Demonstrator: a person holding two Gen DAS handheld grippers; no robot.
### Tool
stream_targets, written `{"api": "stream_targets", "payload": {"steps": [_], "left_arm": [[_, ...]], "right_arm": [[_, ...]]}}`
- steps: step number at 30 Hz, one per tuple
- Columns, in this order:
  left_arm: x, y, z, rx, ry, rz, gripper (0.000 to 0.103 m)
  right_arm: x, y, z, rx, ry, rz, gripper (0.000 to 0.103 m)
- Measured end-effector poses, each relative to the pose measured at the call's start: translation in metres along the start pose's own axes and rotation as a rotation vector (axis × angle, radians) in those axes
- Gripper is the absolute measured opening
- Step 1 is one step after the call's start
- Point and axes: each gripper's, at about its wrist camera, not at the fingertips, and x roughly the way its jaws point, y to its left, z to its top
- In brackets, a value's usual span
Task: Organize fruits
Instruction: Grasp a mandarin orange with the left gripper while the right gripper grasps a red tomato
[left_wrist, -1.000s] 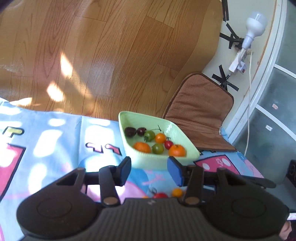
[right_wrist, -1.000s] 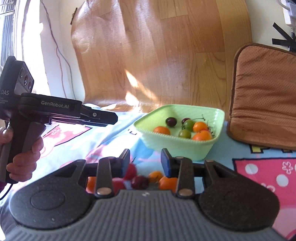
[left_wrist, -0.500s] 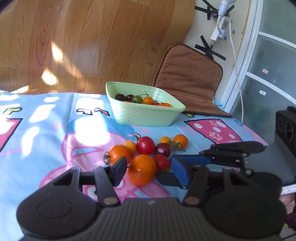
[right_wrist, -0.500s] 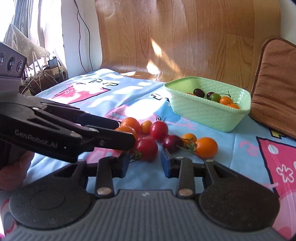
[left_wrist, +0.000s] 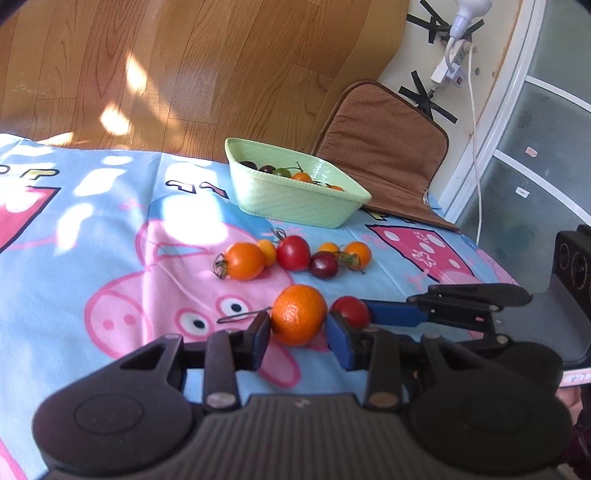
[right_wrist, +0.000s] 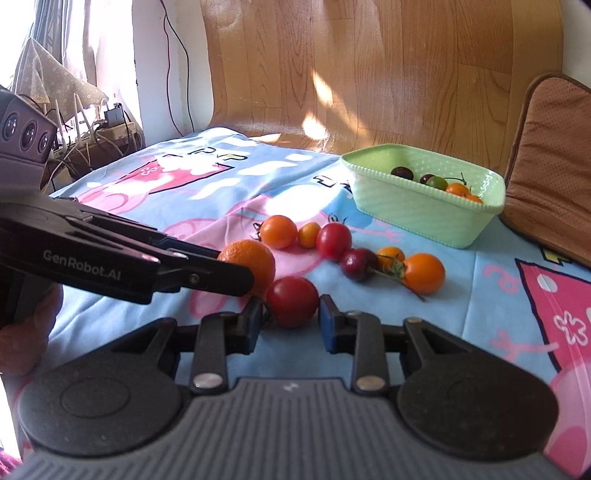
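The left gripper (left_wrist: 298, 334) stands open with a mandarin (left_wrist: 299, 314) between its fingers. The right gripper (right_wrist: 290, 324) is spread around a red tomato (right_wrist: 292, 301) lying just beside it. Farther off, loose tomatoes (left_wrist: 295, 253) lie before the green basket (left_wrist: 291, 201).

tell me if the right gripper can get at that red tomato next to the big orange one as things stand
Probably yes. The right gripper is open with the red tomato sitting between its fingertips. The orange fruit and the left gripper crowd its left side, but nothing blocks closing.
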Motion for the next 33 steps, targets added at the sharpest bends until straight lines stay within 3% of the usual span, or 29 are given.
{"api": "stream_targets", "payload": {"steps": [11,17,20,25,33], "left_arm": [[-0.029,-0.038,-0.041,0.017,0.030,-0.069,0.034],[-0.023,-0.053,-0.046,0.056,0.035,-0.044,0.038],[-0.025,-0.057,-0.047,0.072,0.033,-0.016,0.041],[-0.037,-0.063,-0.044,0.104,-0.010,0.009,0.056],[-0.033,-0.072,-0.042,0.142,-0.004,0.007,0.058]], "right_arm": [[-0.059,0.008,-0.043,0.104,-0.024,-0.086,0.036],[-0.064,0.007,-0.054,0.121,-0.027,-0.125,0.038],[-0.066,0.010,-0.055,0.112,-0.035,-0.127,0.048],[-0.071,0.009,-0.059,0.123,-0.063,-0.124,0.064],[-0.074,0.014,-0.061,0.093,-0.083,-0.147,0.068]]}}
